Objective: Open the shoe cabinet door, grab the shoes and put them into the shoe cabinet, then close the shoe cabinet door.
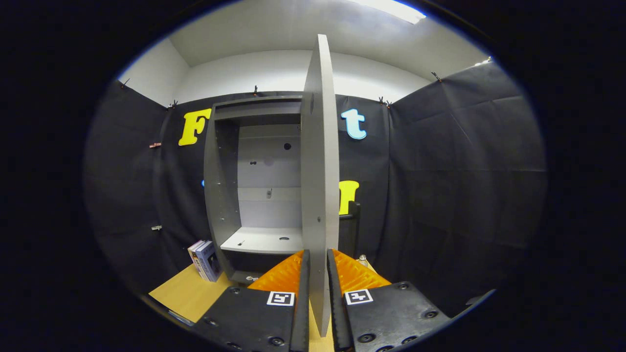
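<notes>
1. Between the two fingers of the gripper [318,274] stands the shoe cabinet door [320,171] – seen edge-on, a tall grey panel rising straight up from the fingers.
2. The fingers [303,293] sit close on either side of the door's lower edge, one against each face, so the gripper is clamped on the panel.
3. The door is swung out towards the camera, leaving the shoe cabinet [254,186] open just beyond and to the left of the fingers.
4. Inside the cabinet the back panel [269,171] is pale, with a few small holes and a small fitting near its middle.
5. A light shelf [264,240] forms the floor of the open compartment – a round hole and a small dark mark show on it; nothing else rests there.
6. The cabinet's dark left side wall [220,195] carries a row of small peg holes.
7. The cabinet stands on a wooden tabletop [188,291], which shows to the left of the fingers.
8. A few books [205,260] stand upright on the tabletop, touching or just beside the cabinet's lower left corner.
9. A small clear bottle top [362,259] peeks up just beyond the right finger, beside the door.
10. Black cloth walls [464,195] surround the cabinet, with white wall above.
</notes>
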{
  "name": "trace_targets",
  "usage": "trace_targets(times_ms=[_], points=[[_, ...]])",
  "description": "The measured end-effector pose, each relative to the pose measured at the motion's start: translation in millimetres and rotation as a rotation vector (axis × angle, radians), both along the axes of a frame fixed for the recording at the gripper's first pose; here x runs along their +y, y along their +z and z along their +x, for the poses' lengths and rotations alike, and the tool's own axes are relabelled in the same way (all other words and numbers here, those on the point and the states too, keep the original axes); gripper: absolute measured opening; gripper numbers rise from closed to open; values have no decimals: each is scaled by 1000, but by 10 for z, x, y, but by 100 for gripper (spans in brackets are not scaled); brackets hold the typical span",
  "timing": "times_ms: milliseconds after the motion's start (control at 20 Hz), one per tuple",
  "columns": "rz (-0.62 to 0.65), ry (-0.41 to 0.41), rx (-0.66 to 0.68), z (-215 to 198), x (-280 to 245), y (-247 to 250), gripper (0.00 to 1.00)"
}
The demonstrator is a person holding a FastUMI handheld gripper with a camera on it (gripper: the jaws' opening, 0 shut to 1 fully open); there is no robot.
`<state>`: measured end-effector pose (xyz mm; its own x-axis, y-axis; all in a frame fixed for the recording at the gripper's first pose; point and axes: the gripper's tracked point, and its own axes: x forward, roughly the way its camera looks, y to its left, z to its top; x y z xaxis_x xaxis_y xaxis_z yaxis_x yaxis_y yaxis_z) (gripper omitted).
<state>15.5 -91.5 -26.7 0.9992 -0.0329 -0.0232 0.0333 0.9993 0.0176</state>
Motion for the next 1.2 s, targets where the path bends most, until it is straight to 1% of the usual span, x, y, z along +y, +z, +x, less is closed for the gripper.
trace_targets(times_ms=[150, 400, 650, 900, 1200], points=[[7, 37, 33, -56, 121, -67, 23], [-9, 153, 97, -77, 383, -263, 23], [-14, 238, 226, -195, 651, -613, 23], [-4, 264, 352, -302, 801, -907, 23], [3, 241, 554, -488, 920, -1333, 23]])
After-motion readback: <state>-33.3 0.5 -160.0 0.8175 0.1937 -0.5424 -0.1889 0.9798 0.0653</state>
